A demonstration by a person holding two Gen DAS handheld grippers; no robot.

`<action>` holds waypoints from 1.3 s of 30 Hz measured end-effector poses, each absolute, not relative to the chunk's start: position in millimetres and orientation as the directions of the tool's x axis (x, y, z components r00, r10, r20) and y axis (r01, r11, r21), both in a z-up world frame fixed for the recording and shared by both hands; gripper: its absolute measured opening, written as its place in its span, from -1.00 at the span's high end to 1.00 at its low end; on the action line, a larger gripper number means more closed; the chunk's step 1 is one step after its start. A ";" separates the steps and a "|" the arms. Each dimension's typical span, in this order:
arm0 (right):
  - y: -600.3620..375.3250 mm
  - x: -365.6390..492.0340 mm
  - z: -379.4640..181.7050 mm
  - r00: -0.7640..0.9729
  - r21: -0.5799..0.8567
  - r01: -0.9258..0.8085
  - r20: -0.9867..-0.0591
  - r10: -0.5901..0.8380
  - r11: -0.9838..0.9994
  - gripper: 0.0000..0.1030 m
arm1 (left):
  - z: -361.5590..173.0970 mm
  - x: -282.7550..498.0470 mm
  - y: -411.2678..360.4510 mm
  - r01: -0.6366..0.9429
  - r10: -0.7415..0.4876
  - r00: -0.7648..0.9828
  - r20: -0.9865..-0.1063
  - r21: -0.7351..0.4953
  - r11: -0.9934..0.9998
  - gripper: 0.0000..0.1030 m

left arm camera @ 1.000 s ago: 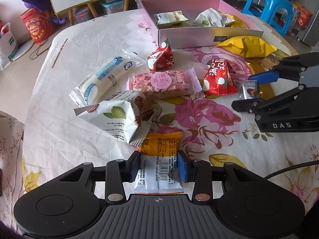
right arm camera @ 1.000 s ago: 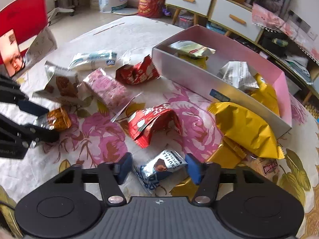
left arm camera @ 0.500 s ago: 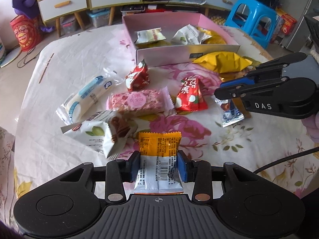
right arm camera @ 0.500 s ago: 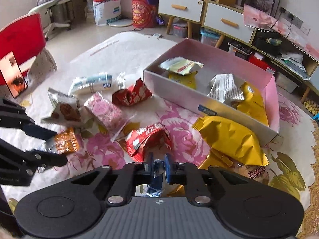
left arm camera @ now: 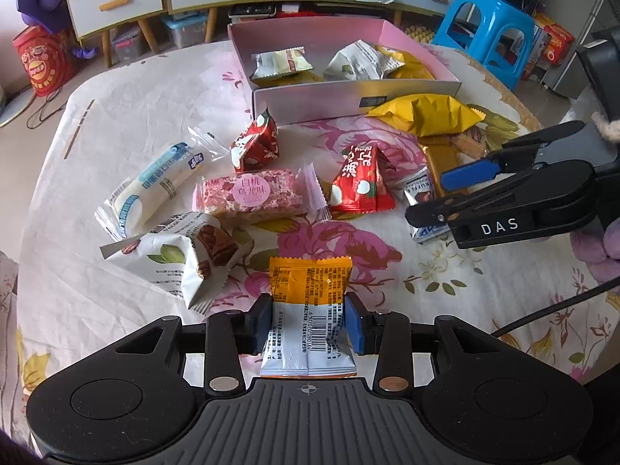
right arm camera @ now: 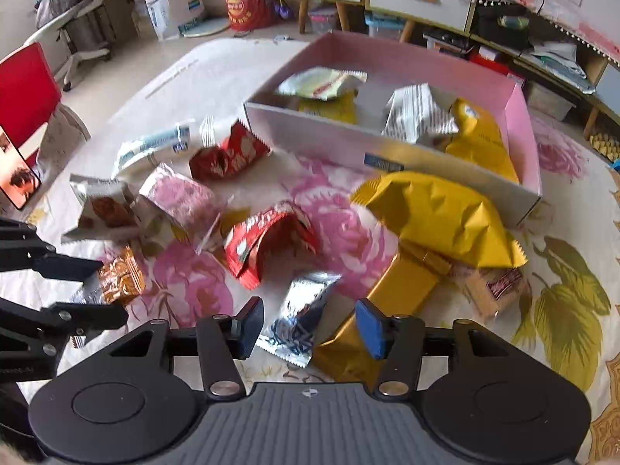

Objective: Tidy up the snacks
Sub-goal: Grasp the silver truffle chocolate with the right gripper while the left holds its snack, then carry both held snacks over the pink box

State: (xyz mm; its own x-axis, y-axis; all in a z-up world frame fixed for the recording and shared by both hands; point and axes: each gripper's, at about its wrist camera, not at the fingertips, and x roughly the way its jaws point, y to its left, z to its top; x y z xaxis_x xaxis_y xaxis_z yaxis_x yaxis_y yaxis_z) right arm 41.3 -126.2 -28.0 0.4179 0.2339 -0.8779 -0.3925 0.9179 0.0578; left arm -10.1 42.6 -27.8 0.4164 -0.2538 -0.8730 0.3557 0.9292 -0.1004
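Orange snack packet: clamped between the two blue pads of the left gripper, barcode side up, its orange end sticking out forward past the fingertips; held just above the flowered tablecloth near the table's near edge.
Left gripper: closed tight on the orange snack packet, one pad pressing each long side.
Right gripper: jaws spread wide, gripping nothing; the view is motion-blurred.
Silver-blue chocolate packet: lies on the cloth between the spread right fingers, touching neither pad as far as the blur lets me tell.
Gold flat pack: just beside the right finger's blue pad, running up toward the big yellow bag.
Red triangular packet: mid-table, just beside the silver-blue chocolate packet.
Pink nougat bar: mid-table, left of the red triangular packet.
White nut pouch: near the left gripper, toward the table's left edge.
White-blue roll packet: further toward the left edge.
Second red packet: between the pink nougat bar and the box.
Pink box: at the far side of the table, open-topped, with several wrapped snacks inside.
Big yellow bag: on the cloth against the box's near wall, at its right corner.
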 end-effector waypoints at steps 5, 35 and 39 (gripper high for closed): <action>-117.7 39.1 -36.4 0.407 0.043 -0.429 -0.882 0.236 0.902 0.30 | -31.9 -10.6 41.2 0.354 -0.242 0.412 -0.878 -0.091 0.931 0.28; -180.1 84.7 27.9 0.601 0.147 -0.182 -0.766 0.228 0.972 0.77 | 25.9 52.4 -6.9 0.301 -0.294 0.569 -0.768 -0.138 0.944 0.28; -191.8 97.0 27.1 0.625 0.172 -0.127 -0.750 0.213 0.977 0.77 | 24.1 73.7 -14.7 0.281 -0.282 0.609 -0.742 -0.131 0.951 0.28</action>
